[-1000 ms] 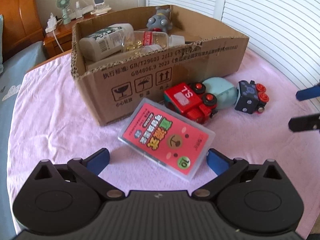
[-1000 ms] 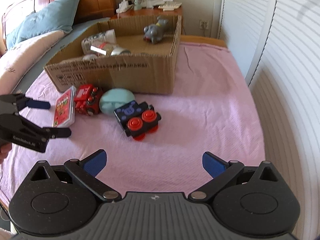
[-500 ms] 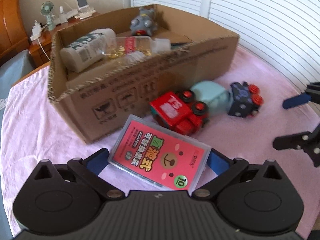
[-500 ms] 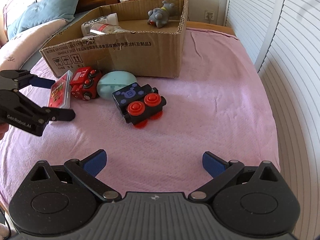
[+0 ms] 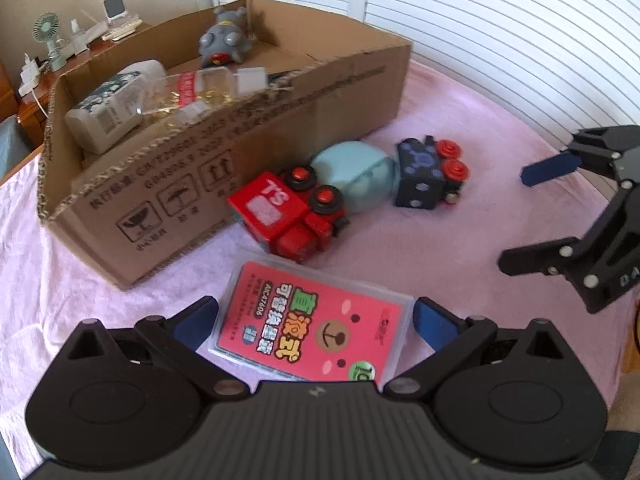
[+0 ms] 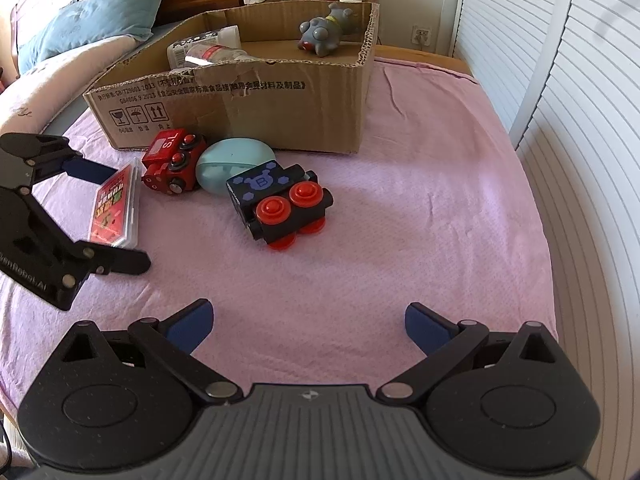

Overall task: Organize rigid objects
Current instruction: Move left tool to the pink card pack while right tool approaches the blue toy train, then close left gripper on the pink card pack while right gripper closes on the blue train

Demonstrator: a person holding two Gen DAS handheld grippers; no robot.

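A pink card case (image 5: 316, 330) in clear plastic lies flat on the pink cloth, between the open fingers of my left gripper (image 5: 316, 320); it also shows in the right wrist view (image 6: 116, 208). Behind it lie a red toy train car (image 5: 288, 216), a light blue case (image 5: 356, 180) and a dark blue toy car with red wheels (image 5: 428, 172). The cardboard box (image 5: 224, 152) holds bottles and a grey toy. My right gripper (image 6: 308, 324) is open and empty, short of the dark blue car (image 6: 280, 204).
The pink cloth (image 6: 420, 220) covers the surface beside white louvered doors (image 6: 580, 100). A nightstand with a small fan (image 5: 48, 38) stands behind the box. A blue pillow (image 6: 92, 16) lies at the far left.
My left gripper has moved forward and down, so the pink card case now sits between its fingers. My right gripper has moved closer to the toys.
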